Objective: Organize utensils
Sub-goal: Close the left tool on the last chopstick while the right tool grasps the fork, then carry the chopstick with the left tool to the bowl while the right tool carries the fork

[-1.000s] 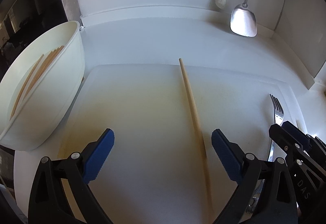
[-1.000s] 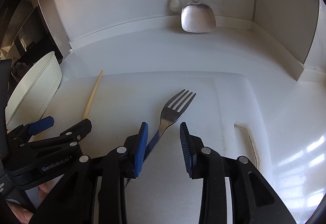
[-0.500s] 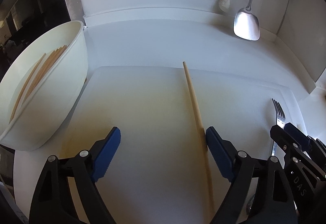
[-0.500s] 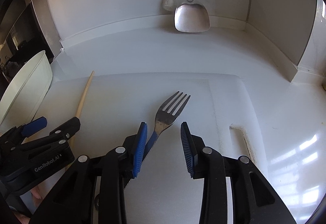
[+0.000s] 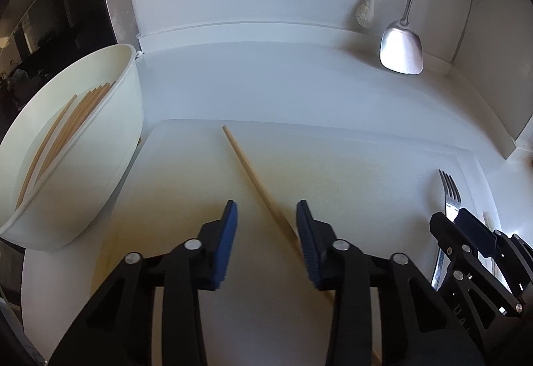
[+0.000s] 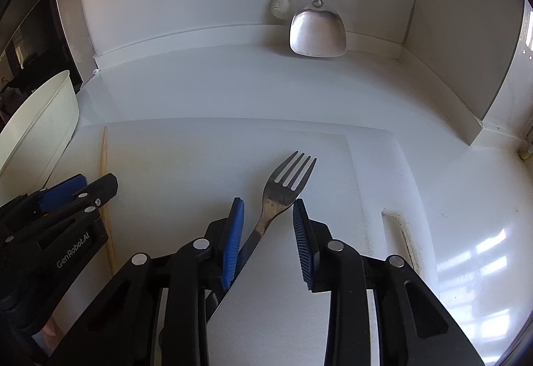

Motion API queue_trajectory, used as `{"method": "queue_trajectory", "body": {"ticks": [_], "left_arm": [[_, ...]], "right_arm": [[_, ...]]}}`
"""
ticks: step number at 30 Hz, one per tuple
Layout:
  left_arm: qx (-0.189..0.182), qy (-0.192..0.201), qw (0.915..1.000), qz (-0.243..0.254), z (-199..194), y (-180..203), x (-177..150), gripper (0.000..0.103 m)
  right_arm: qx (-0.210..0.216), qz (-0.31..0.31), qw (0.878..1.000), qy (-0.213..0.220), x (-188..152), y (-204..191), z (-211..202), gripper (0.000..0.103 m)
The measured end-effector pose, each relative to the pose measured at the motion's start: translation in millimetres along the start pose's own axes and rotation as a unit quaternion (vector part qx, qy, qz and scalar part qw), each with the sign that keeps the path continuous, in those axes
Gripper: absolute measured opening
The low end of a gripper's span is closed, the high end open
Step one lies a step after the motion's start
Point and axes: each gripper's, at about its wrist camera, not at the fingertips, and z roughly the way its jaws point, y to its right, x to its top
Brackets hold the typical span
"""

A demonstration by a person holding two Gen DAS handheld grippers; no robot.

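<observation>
The left gripper (image 5: 266, 226) straddles a wooden chopstick (image 5: 256, 181) at frame centre, jaws apart, gripping nothing. The right gripper (image 6: 268, 226), likewise parted, brackets the fork (image 6: 283, 189) lying mid-frame on the cutting board (image 6: 173, 159).

1. Pale tan chopstick (image 5: 253, 173) on a white cutting board (image 5: 349, 173) with yellowish staining.
2. Cream bowl (image 5: 110, 139), tan sticks inside.
3. Silver fork (image 6: 283, 189), tarnished brown at the neck.
4. Black grippers, ribbed blue pads (image 6: 233, 239).

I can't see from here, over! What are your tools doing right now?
Left tool open, astride the chopstick on the cutting board. Right tool open around the fork. Bowl holds more chopsticks. Nothing blocking.
</observation>
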Motion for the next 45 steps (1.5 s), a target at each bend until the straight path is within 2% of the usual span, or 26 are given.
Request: {"method": "queue_trajectory", "body": {"ticks": [1,3,4,12,15,28,45], "left_arm": [[-0.004,0.0,1.0,0.001,0,0,0,0.019],[-0.015,0.001,0.9999,0.003,0,0,0,0.009],[-0.026,0.001,0.9997,0.002,-1,-2,0,0.007],[-0.085,-0.006,0.9962,-0.019,-8,-16,-9,0.007],[-0.095,-0.01,0.995,-0.028,-10,-19,-12,0.007],[-0.11,0.002,0.9933,-0.037,-32,-28,-17,0.007],[-0.097,0.036,0.9933,-0.052,-78,-44,-5,0.007]], "right_arm": [[0.001,-0.004,1.0,0.002,0,-1,-1,0.02],[0.004,-0.006,1.0,0.002,-1,-1,-1,0.02],[0.01,-0.005,1.0,0.003,-1,-1,-2,0.018],[0.048,0.006,0.999,0.017,-5,5,-9,0.004],[0.06,0.011,0.998,0.022,-7,7,-11,0.003],[0.091,0.033,0.994,0.047,-15,12,-25,0.002],[0.129,0.009,0.984,0.12,12,-1,-69,0.002]]}}
